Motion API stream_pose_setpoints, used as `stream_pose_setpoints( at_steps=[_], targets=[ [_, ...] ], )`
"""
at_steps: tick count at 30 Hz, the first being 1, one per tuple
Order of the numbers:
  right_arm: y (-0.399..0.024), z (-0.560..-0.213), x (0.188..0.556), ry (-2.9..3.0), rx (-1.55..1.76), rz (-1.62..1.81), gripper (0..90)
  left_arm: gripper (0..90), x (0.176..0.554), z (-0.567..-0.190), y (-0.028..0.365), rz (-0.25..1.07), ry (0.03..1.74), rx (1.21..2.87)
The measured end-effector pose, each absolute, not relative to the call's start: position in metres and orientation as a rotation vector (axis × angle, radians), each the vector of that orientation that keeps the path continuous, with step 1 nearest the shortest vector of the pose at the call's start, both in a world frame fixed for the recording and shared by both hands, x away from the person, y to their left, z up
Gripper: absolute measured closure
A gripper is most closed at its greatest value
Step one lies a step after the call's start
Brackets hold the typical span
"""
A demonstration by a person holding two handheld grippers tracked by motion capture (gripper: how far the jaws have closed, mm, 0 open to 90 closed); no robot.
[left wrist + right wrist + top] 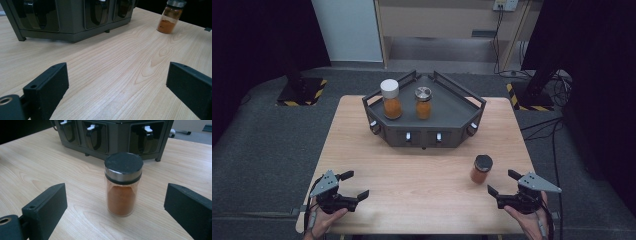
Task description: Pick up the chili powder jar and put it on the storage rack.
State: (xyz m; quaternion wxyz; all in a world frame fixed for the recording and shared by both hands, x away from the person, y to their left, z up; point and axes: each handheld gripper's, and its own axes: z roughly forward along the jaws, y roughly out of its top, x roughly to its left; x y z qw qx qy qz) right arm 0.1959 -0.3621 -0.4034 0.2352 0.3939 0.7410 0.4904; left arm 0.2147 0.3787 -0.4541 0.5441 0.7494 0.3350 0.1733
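A glass spice jar (481,169) with a black lid and orange powder stands upright on the table at the right; it also shows as the jar (123,185) and the jar (171,17). My right gripper (501,183) is open just in front of it, jaws wide on either side, apart from the glass. My left gripper (354,185) is open at the near left over bare wood. A dark grey rack (452,112) at the back carries a white-lidded jar (391,99) and a silver-lidded jar (423,102), both with orange powder.
The rack's front (75,22) has dark recessed slots with small white clips (148,129). The wooden table (412,170) ends close behind both hands. Dark stands with yellow-black bases (302,92) sit on the floor beyond the table.
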Motion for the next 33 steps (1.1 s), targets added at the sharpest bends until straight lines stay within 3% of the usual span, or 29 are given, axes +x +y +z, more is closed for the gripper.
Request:
stream_pose_setpoints(
  at_steps=[18,33],
  targets=[
    [-0.347,-0.383,0.229,2.085,1.086,1.293,6.1,3.4,0.215,-0.454,0.379,0.412,0.796,1.779],
    [-0.338,-0.386,0.263,2.145,1.099,1.265,8.7,3.4,0.215,-0.454,0.379,0.411,0.797,1.779]
  ],
)
